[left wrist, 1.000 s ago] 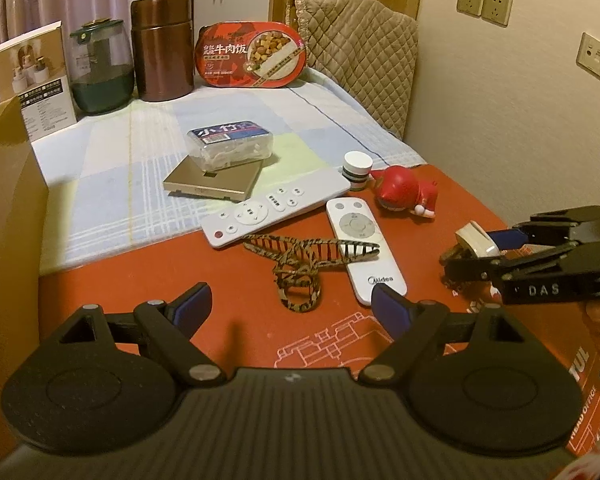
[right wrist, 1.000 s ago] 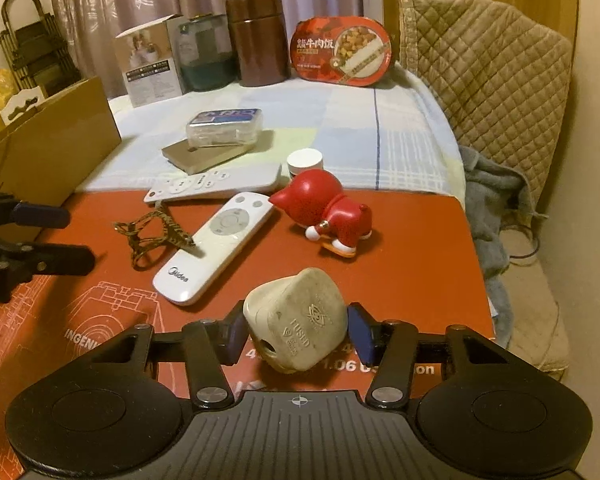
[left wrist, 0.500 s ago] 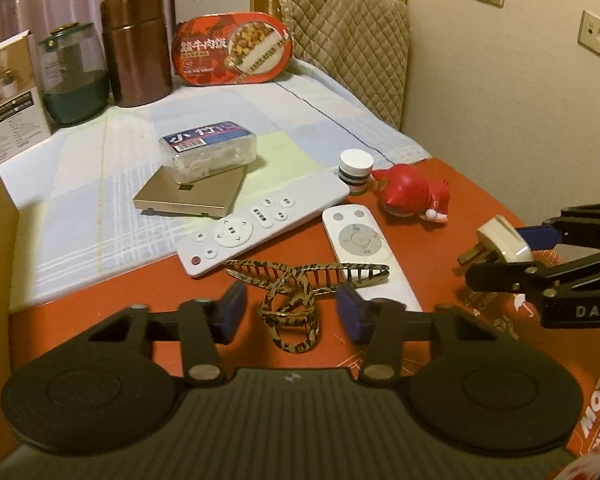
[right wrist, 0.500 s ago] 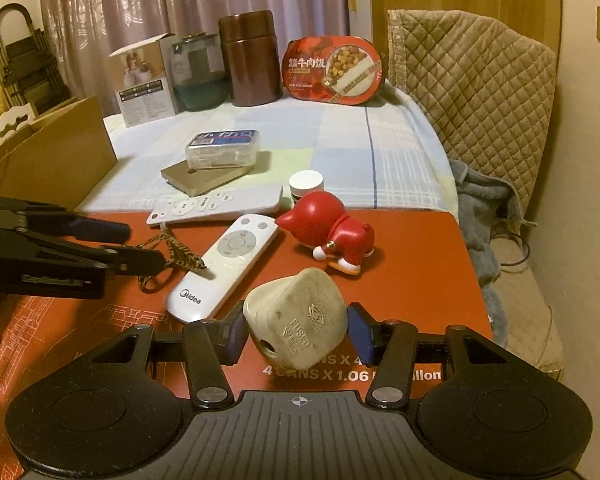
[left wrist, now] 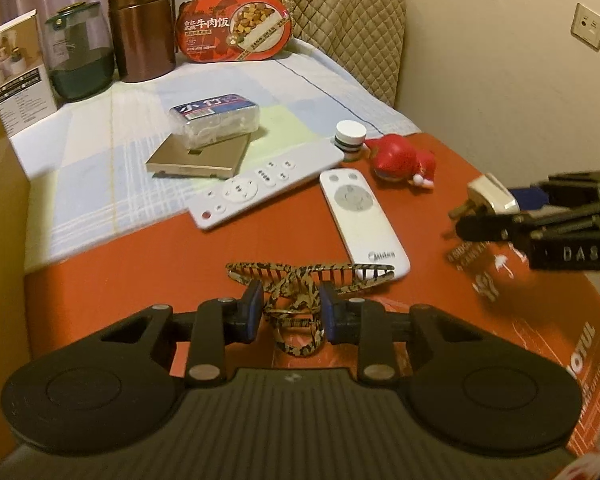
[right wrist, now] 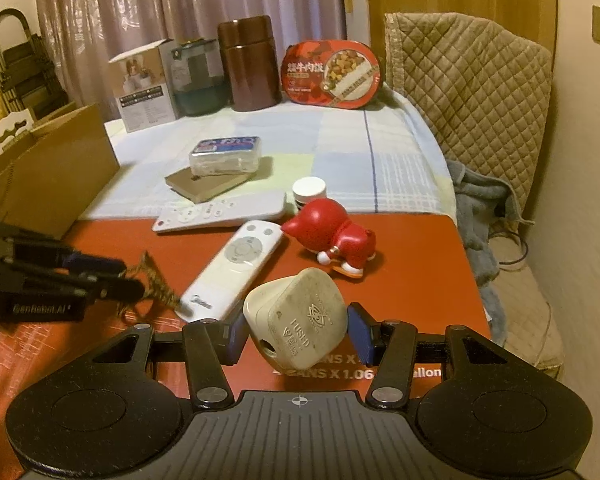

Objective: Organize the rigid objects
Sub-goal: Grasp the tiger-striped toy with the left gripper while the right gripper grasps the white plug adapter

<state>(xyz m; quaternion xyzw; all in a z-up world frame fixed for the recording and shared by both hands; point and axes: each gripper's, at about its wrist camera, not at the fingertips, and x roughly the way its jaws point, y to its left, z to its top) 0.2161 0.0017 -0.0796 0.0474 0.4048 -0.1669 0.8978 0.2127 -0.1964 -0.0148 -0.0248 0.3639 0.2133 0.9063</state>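
Note:
My left gripper (left wrist: 288,310) is shut on a leopard-print hair claw clip (left wrist: 300,276) on the red box top (left wrist: 140,260); it also shows in the right wrist view (right wrist: 116,282) at the left. My right gripper (right wrist: 296,332) is shut on a beige plug adapter (right wrist: 300,320), held above the box top; in the left wrist view the adapter (left wrist: 490,196) shows at the right. A small white Midea remote (left wrist: 360,216), a long white remote (left wrist: 260,184), a red toy figure (left wrist: 402,160) and a small white jar (left wrist: 350,134) lie beyond.
A clear blue-labelled box (left wrist: 214,120) sits on a gold flat box (left wrist: 200,158) on the checked cloth. At the back stand a brown canister (left wrist: 142,24), a glass jar (left wrist: 78,52), a food tray (left wrist: 234,28) and a white carton (left wrist: 14,72). A cardboard box (right wrist: 48,168) stands left.
My left gripper moved forward to the hair clip and closed on it. My right gripper kept hold of the plug adapter and rose slightly.

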